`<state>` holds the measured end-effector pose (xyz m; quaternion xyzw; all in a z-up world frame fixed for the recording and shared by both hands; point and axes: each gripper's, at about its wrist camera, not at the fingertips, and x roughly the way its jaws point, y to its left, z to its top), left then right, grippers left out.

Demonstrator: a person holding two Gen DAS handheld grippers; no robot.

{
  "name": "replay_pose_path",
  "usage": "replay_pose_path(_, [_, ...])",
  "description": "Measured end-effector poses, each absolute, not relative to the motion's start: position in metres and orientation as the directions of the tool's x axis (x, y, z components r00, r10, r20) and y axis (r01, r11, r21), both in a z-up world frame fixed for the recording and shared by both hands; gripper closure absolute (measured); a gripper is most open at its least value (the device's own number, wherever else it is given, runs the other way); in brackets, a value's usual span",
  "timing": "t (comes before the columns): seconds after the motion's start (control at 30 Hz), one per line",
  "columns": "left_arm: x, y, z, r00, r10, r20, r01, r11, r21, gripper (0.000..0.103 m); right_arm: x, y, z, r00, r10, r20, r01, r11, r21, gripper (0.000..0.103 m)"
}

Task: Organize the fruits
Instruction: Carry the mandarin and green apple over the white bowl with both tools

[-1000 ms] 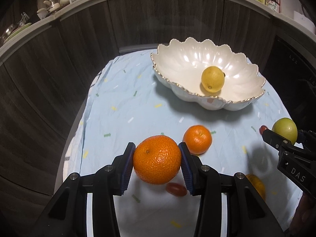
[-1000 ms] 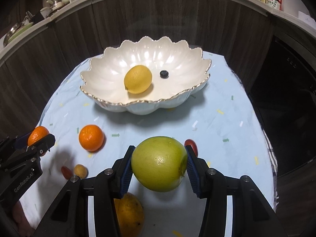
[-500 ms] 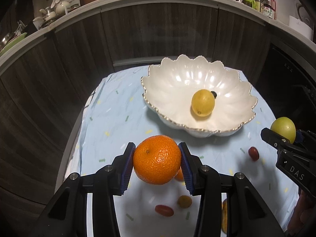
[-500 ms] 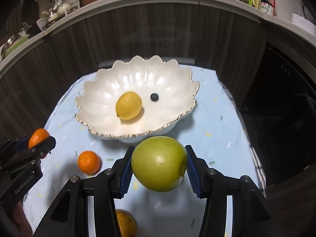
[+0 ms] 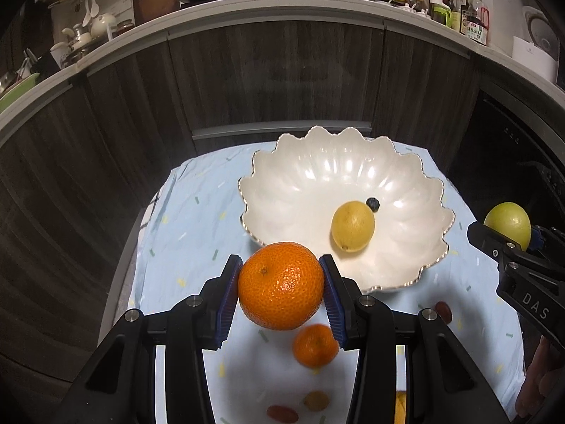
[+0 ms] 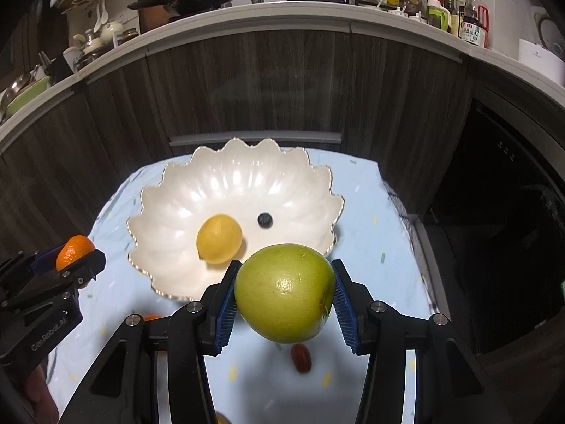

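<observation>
Fruits held aloft near the scalloped bowl [image 5: 399,275]: left hand-held gripper [image 5: 280,291] clenches an orange [image 5: 280,289], right hand-held gripper [image 6: 284,295] a green fruit [image 6: 284,291]. Dropped from height, either might knock the lemon [image 6: 219,237] or chip the bowl.

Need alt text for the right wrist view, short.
The right gripper holds a green fruit just short of a scalloped white bowl containing a lemon and a blueberry. At left, the left gripper holds an orange.
</observation>
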<state>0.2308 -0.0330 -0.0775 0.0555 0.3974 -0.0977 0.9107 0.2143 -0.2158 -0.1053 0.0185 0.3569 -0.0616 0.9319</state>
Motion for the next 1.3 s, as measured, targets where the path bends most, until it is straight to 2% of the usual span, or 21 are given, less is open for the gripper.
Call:
replay_pose_path(0.6, [0.276, -0.047, -0.076, 0.671, -0.146, -0.727, 0.243, 0.97, 0.03, 0.059, 0.253, -0.232, -0.102, 0.739, -0.128, -0.661, 0.155, 0.988, -0.019, 0.053])
replay_pose_path(1.3, [0.312, -0.054, -0.095, 0.67, -0.131, -0.73, 0.234, 0.971, 0.041, 0.059, 0.29, -0.243, -0.126, 0.707, -0.122, -0.696, 0.184, 0.983, 0.015, 0.053])
